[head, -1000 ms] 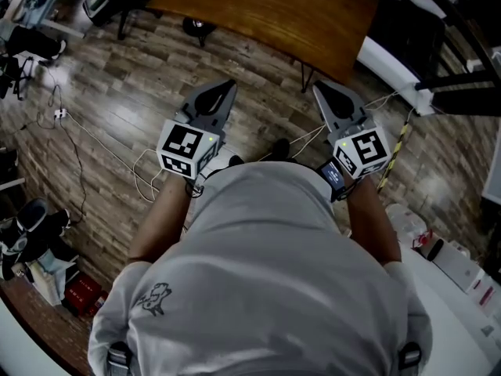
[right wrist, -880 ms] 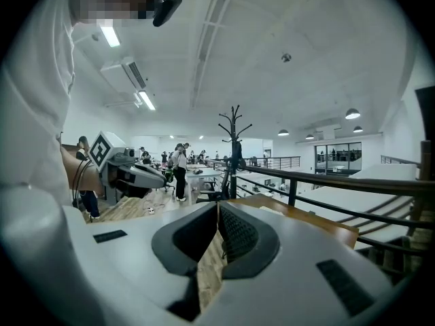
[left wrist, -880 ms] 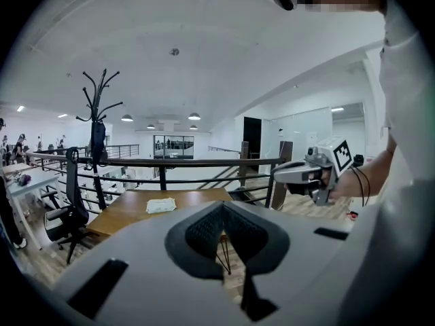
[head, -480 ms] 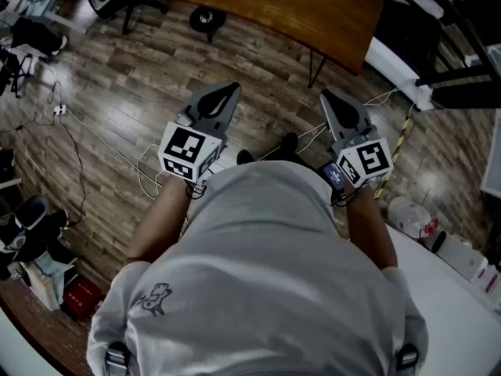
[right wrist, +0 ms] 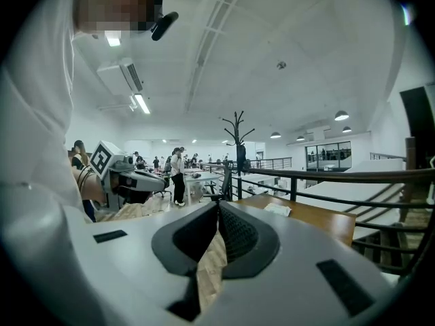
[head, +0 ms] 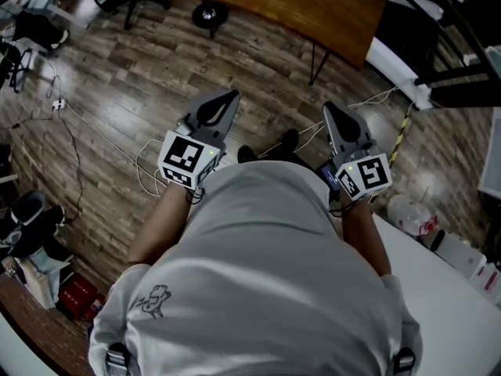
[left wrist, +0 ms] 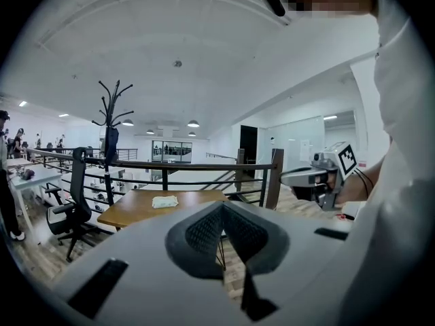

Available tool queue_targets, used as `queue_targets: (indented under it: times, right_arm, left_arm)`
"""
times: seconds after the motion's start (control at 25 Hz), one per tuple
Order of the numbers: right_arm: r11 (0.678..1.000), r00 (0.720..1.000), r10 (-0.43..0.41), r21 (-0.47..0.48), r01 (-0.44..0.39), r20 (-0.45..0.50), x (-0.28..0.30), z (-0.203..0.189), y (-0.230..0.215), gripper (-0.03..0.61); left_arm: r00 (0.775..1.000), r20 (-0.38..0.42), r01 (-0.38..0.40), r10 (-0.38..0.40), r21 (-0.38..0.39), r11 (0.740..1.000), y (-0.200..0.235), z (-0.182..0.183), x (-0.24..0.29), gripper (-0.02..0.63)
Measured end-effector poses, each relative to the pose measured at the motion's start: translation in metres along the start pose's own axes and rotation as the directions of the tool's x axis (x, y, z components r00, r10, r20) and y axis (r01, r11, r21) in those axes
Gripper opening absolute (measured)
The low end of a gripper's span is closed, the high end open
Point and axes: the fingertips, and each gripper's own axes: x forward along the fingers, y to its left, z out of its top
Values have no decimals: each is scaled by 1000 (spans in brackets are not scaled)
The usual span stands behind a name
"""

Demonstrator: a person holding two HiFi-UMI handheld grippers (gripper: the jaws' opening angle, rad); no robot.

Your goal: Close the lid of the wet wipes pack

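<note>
The wet wipes pack (left wrist: 164, 201) lies flat on the wooden table (left wrist: 194, 199), away from its edges, so it can probably be worked where it sits without being lifted. It is too small in every view to tell whether its lid stands open.

Both grippers are well short of the table, over the plank floor (head: 117, 100) on the person's side of it. The left gripper (head: 232, 95) and the right gripper (head: 329, 108) are held side by side in front of the person's chest, noses aimed toward the table, which looks like a carrying posture for walking up to it, not a working one.

The left fingers (left wrist: 204, 233) are pressed together with nothing between them, and so are the right fingers (right wrist: 238, 233). Shut and empty suits this stage, since pushing a lid down needs no grasp. The task proper seems not yet begun.
</note>
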Motion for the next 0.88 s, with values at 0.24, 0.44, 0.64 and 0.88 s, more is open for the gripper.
queue_targets:
  times: [0.24,0.44,0.64,0.88]
  right_arm:
    - [1000,1000,-4,3,4,2,-6,-1,9,37]
    - [1000,1000,-6,4,6,8,-13,-2,13,37]
    - [1000,1000,-6,4,6,6,-10,0,10,37]
    - [1000,1000,-1,5,1,6,-9,0,6,37]
  left_arm:
    - [1000,19,10,-10,12,1000,-6,2,-9,6]
    - [1000,20,14,-14,11,1000,-13,1,-13,6]
    - [1000,13,16,-16,11,1000,-10,1,-10,6]
    - [1000,17,16,-16,11,1000,-10,1,-4,6]
